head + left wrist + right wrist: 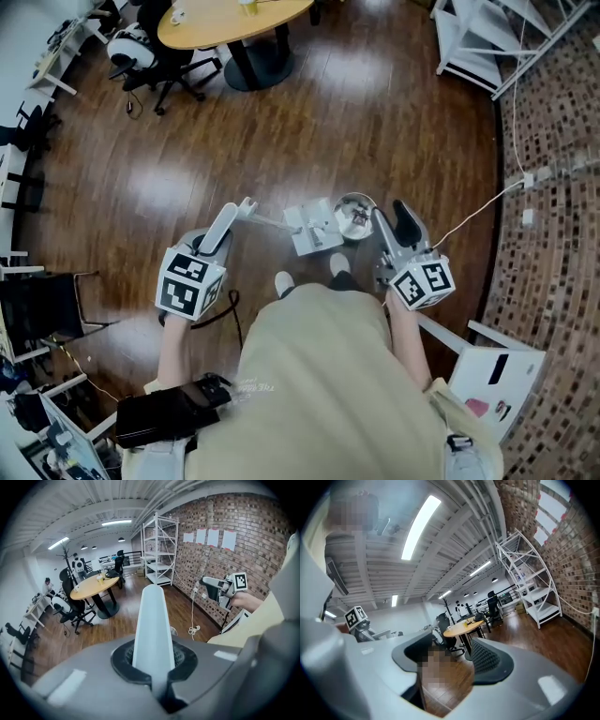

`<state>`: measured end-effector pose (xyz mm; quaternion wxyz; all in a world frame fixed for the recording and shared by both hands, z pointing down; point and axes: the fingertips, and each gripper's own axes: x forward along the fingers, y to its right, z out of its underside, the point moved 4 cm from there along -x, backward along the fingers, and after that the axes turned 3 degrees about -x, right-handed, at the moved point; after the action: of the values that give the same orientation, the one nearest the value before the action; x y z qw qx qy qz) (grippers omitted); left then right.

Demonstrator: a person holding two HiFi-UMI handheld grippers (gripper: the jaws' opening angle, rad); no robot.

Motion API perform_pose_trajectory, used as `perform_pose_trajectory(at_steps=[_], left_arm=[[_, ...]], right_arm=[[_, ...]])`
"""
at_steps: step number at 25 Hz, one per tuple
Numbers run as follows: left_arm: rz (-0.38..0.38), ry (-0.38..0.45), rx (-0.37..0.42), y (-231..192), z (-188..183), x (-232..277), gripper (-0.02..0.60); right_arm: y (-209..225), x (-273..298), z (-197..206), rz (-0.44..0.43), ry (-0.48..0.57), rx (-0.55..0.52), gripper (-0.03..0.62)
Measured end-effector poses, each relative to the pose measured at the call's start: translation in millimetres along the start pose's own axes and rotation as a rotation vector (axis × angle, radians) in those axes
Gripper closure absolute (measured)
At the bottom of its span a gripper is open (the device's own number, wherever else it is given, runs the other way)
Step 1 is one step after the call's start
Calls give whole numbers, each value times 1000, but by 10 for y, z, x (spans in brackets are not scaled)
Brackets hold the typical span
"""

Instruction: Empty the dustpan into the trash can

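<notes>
Dustpan (312, 225) hangs just left of the trash can (354, 216), its long handle (152, 620) clenched in my left gripper (204, 248). My right gripper (396, 225) hovers right of the can, jaws slightly apart and empty. Tipping looks yet to come. My shoes (284, 281) stand just short of the can, a white cable (478, 208) trails to its right, and a round table (234, 21) sits well beyond. Nothing appears to block the way.

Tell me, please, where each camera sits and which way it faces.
Head view: on the person's head, looking steeply down at the dustpan and trash can; torso, left gripper, right gripper show.
Left gripper view: on that gripper, facing the round table; its jaws grip the dustpan handle.
Right gripper view: on that gripper, facing the same table; jaws apart.
Shared: both gripper views show that table.
</notes>
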<state>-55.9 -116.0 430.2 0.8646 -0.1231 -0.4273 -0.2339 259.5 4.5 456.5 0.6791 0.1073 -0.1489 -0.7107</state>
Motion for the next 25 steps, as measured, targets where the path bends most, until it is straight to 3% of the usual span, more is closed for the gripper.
perform_pose_trajectory(at_steps=[5, 9, 12, 17, 25], left_arm=[[18, -6, 5, 239, -162, 185, 581], [22, -17, -91, 352, -297, 337, 577], [71, -27, -130, 412, -431, 429, 572], [102, -108, 12, 584, -645, 473, 571], [181, -148, 67, 1051, -1237, 793, 575]], right_arm=[[175, -207, -32, 28, 17, 12, 349], [277, -291, -86, 24, 27, 15, 349], [375, -357, -120, 35, 35, 21, 350], [438, -385, -164, 20, 46, 13, 352], [607, -440, -246, 45, 62, 5, 352]])
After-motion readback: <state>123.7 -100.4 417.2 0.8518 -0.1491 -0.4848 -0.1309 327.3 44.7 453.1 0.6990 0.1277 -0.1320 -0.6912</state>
